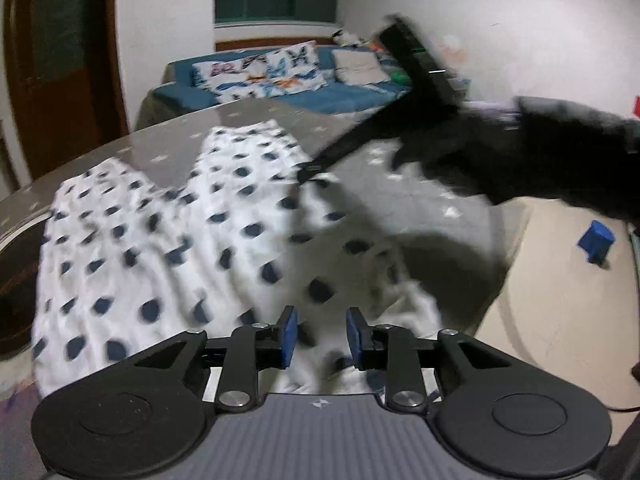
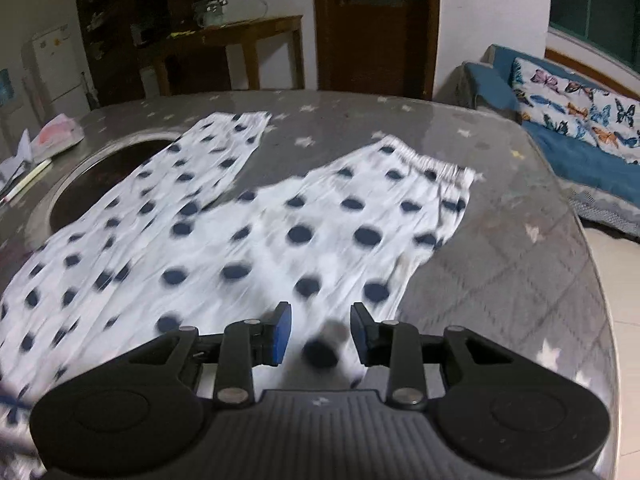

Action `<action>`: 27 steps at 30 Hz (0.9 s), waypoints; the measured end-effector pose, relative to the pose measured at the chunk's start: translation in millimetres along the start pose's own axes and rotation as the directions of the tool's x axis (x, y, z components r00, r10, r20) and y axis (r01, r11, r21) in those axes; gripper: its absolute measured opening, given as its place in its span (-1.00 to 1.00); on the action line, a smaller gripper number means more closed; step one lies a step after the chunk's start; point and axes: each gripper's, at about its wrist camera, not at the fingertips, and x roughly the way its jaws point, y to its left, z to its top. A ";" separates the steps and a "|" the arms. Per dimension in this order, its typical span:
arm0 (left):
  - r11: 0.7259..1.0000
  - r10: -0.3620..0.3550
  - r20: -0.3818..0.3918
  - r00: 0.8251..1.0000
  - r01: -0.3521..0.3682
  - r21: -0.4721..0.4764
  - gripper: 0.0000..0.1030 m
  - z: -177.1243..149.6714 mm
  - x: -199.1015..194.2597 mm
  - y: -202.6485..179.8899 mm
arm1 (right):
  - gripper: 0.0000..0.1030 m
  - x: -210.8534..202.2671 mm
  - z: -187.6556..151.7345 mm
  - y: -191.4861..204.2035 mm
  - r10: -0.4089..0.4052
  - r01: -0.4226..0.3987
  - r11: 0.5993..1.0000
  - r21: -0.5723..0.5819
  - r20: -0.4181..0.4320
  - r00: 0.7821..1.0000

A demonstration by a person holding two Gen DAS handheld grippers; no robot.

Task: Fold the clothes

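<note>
White trousers w/ dark blue polka dots (image 2: 256, 232) lie spread on the grey star-print table (image 2: 512, 248), both legs pointing away toward the far edge, elastic cuffs at the ends. One leg runs partly over a dark round inset in the tabletop (image 2: 100, 184); the other ends nearer the table's right side. Fabric is wrinkled and the whole scene is smeared w/ motion blur.

Left gripper (image 1: 321, 338) hovers low over the near part of the trousers (image 1: 160, 248), blue pads spread apart, nothing between them that I can make out; cloth sits below the gap, can't tell if it touches. In the left wrist view the right gripper (image 1: 316, 168) shows as a dark blurred shape reaching in from the right, tip at the edge of one leg; too blurred there to judge contact.

From its own camera the right gripper (image 2: 320, 334) has its fingers spread too, w/ dotted cloth under and between them, not pinched.

Around: blue sofa (image 2: 580, 160) w/ butterfly-print cushion (image 2: 576, 104) beyond the table, dark wooden door (image 2: 372, 20), wooden side table (image 2: 248, 36) by the wall, some paper and a pen at the table's far-left edge (image 2: 36, 152). Small blue object on the pale floor (image 1: 596, 240).
</note>
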 end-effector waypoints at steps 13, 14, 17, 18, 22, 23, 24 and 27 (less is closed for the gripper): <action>0.998 -0.047 -0.061 0.997 0.049 0.030 -0.01 -2.5 26.8 -39.0 | -0.37 54.1 43.6 -56.2 -0.095 0.095 0.994 0.060 0.004 0.995; 0.999 -0.040 -0.061 0.997 0.042 0.032 -0.01 -3.1 26.5 -40.5 | -0.36 56.8 46.6 -60.9 -0.095 0.094 0.993 0.077 0.005 0.996; 0.999 -0.022 -0.059 0.998 0.024 0.038 -0.01 -3.9 26.0 -44.1 | -0.34 66.9 54.9 -71.6 -0.123 0.122 0.987 0.102 0.002 0.992; 0.999 -0.013 -0.059 0.998 0.015 0.038 -0.01 -4.0 26.3 -45.1 | -0.29 70.5 57.3 -74.0 -0.143 0.143 0.985 0.100 -0.001 0.990; 0.999 0.011 -0.067 0.998 -0.008 0.044 -0.04 -4.4 29.5 -47.9 | -0.24 75.8 61.1 -87.3 -0.170 0.169 0.977 0.131 0.002 0.985; 0.999 0.013 -0.069 0.998 -0.010 0.047 -0.04 -4.6 30.6 -48.7 | -0.23 76.6 61.8 -91.2 -0.173 0.171 0.975 0.142 0.003 0.985; 0.999 0.012 -0.070 0.997 -0.008 0.046 -0.04 -4.4 31.3 -48.5 | -0.23 76.9 62.3 -95.6 -0.172 0.169 0.973 0.155 0.006 0.985; 0.999 0.000 -0.070 0.998 0.003 0.039 -0.20 -3.2 33.0 -46.3 | -0.23 79.3 64.1 -107.4 -0.164 0.159 0.968 0.193 0.010 0.986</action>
